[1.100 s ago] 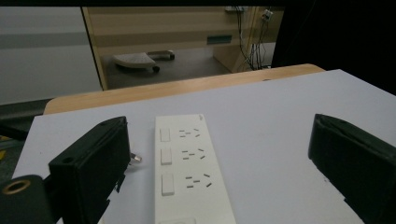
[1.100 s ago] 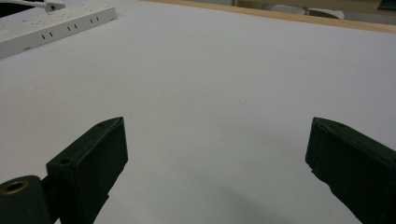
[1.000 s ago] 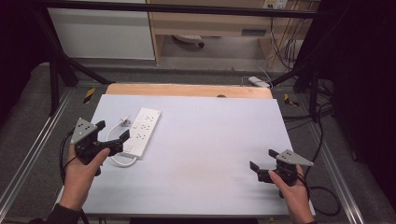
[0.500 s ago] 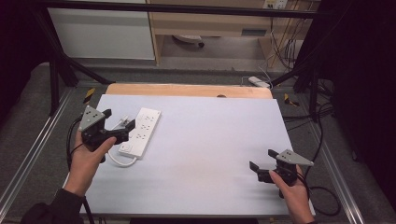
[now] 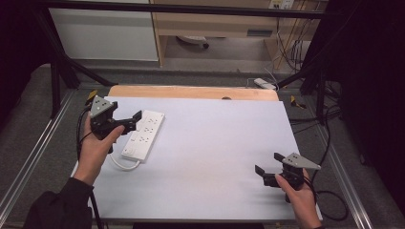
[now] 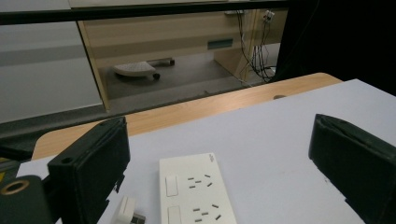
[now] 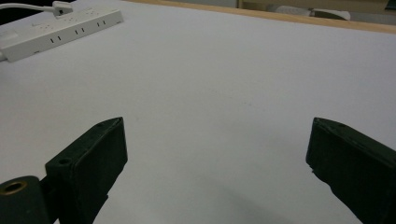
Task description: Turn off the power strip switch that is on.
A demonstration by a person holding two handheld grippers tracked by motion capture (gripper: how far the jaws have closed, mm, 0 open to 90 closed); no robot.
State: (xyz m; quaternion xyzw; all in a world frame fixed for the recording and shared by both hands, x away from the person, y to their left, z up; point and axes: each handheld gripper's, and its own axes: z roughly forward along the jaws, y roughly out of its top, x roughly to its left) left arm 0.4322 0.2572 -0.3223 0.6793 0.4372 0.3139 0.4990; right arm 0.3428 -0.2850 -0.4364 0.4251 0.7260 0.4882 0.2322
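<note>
A white power strip (image 5: 142,134) lies on the left part of the white table top (image 5: 210,143), its cord (image 5: 122,165) looping at its near end. My left gripper (image 5: 133,120) is held just above the strip's far left side, jaws wide open and empty. In the left gripper view the power strip (image 6: 194,191) sits low between the jaws, with a white plug (image 6: 126,211) beside it. My right gripper (image 5: 268,168) rests open near the table's front right, nothing between its jaws. In the right gripper view the power strip (image 7: 60,29) lies far off at the top left.
A wooden strip (image 5: 191,92) runs along the table's far edge. Metal frame rails (image 5: 33,157) flank both sides. Beyond the table stand a cabinet (image 5: 229,24) and loose cables (image 5: 286,52). A black cable (image 5: 334,198) trails from the right gripper.
My left hand has carried its gripper forward and upward, from beside the strip's near end to above its far left side. The right gripper has stayed put.
</note>
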